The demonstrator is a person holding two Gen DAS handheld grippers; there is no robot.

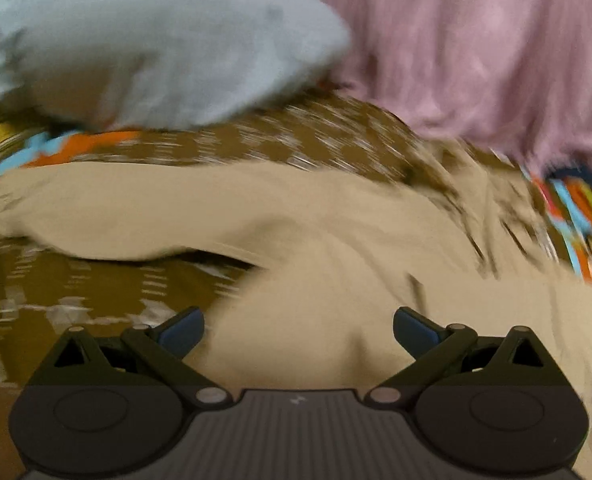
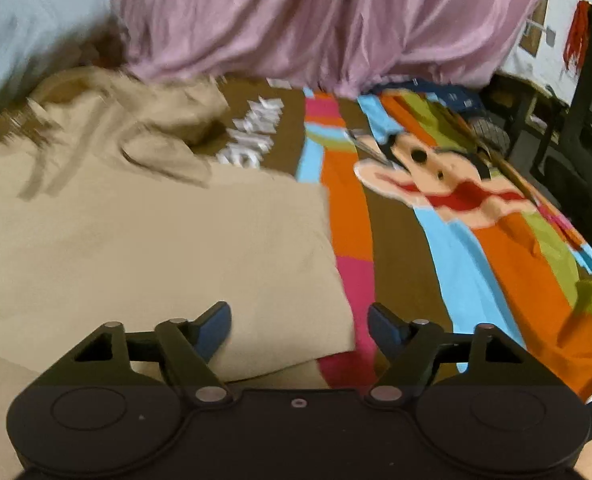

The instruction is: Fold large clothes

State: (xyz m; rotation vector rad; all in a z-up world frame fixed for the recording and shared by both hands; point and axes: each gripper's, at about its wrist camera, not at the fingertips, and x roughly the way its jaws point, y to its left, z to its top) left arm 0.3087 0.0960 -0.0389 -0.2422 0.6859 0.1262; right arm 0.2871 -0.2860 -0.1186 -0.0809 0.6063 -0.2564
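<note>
A large beige hooded garment (image 2: 148, 232) lies on a colourful bedspread (image 2: 491, 264). Its hood and drawstrings are bunched at the upper left of the right wrist view, and its right edge runs down the middle. My right gripper (image 2: 299, 326) hovers over that lower right edge, jaws wide apart, pads touching nothing. In the blurred left wrist view the same beige garment (image 1: 296, 216) fills the centre, with a fold edge toward the left. My left gripper (image 1: 297, 332) stands open above the cloth with nothing between its blue pads (image 1: 182, 334).
A pink cloth (image 2: 327, 20) is heaped at the far side of the bed, and a pale blue cloth (image 1: 156, 48) lies at the far left. The bedspread shows a cartoon face (image 2: 435, 172) and white letters (image 2: 252, 140). Dark furniture (image 2: 583, 120) stands beyond the bed's right edge.
</note>
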